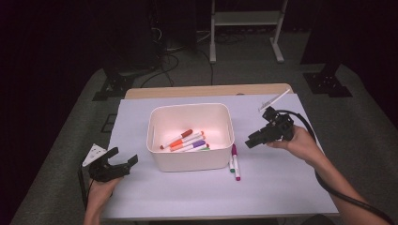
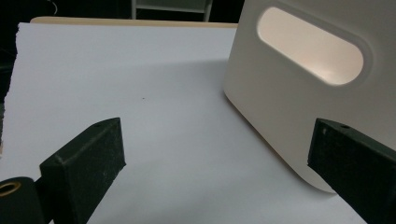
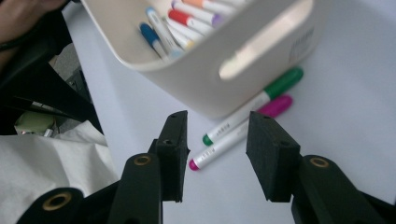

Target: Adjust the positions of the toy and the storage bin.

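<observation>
Markers (image 1: 234, 163) on white table sheet (image 1: 281, 187), dark room

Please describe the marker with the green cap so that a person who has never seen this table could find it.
Find the white bin mid-table. Two markers lie on the sheet at its right front corner; the green-capped marker is the one against the bin wall. Its neighbour, the magenta-capped marker, lies farther out.

The white bin (image 1: 190, 159) hogs the middle of the table (image 1: 281, 187), and two markers (image 1: 234, 163) lie tight against its right wall, but there's wide open room to the left, right and near side.
</observation>
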### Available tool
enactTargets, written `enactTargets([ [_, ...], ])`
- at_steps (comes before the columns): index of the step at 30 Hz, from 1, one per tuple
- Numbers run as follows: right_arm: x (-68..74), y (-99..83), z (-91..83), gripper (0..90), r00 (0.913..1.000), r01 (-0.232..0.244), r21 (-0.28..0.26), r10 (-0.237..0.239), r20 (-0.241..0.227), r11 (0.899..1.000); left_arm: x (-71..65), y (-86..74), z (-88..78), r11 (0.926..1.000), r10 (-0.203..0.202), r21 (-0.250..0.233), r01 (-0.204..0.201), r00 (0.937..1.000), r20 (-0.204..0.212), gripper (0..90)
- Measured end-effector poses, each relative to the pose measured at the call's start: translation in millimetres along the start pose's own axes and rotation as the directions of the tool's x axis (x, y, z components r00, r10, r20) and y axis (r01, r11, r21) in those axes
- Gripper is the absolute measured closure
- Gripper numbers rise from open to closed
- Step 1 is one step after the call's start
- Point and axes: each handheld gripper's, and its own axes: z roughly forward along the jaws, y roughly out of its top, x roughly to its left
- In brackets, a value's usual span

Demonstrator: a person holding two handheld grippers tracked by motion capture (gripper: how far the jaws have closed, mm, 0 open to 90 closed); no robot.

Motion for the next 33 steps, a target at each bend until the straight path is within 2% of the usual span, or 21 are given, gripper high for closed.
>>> enactTargets([
  [3,-9.8,-17.1,23.3,56.4,0.9991,-0.038,0.023,0.038,-0.02,0.999,-0.1,0.0,0.0,1.0,0.002,0.001,-0.002,1.0,0.001,2.5],
  [7,-15.9,-31.3,50.5,54.1,0.997,-0.07,0.046,0.072,-0.029,0.996,0.8,-0.6,-0.4,1.0,0.0,-0.002,0.0,1.0,-0.003,2.5],
  [10,-17.9,-35.6,65.6,53.6,0.996,-0.082,0.057,0.084,-0.03,0.995,0.7,-0.5,-0.7,1.0,-0.002,-0.002,0.002,1.0,-0.003,2.5],
  [15,-16.7,-34.1,84.9,53.6,0.9952,-0.098,0.046,0.098,0.008,0.994,0.5,-0.4,-1.2,1.0,0.0,-0.001,0.0,1.0,-0.002,2.6],
  [21,-16.0,-30.7,96.9,54.7,0.9911,-0.095,0.036,0.091,0.098,0.995,1.7,-0.8,-3.1,1.0,-0.003,-0.003,0.003,1.0,-0.005,2.5],
  [24,-17.5,-31.5,100.2,54.7,0.9887,-0.092,0.017,0.09,0.12,0.996,1.5,-0.8,-3.1,1.0,-0.002,-0.002,0.002,1.0,-0.004,2.5],
  [26,-18.9,-32.5,101.7,54.3,0.9843,-0.112,0.009,0.11,0.138,0.994,1.1,-0.6,-2.8,1.0,0.002,0.0,-0.002,1.0,-0.002,2.5],
  [28,-19.0,-33.1,101.0,54.7,0.9814,-0.107,0.007,0.105,0.161,0.994,0.9,-0.5,-2.7,1.0,0.005,0.0,-0.005,1.0,-0.001,2.5],
  [31,-20.0,-35.7,95.1,55.4,0.972,-0.108,0.016,0.102,0.212,0.994,0.9,-0.5,-2.8,1.0,0.005,0.0,-0.005,1.0,0.0,2.5],
  [33,-22.6,-39.1,90.9,55.5,0.9674,-0.116,0.018,0.109,0.229,0.993,1.0,-0.5,-2.7,1.0,0.004,0.0,-0.004,1.0,0.0,2.5],
])
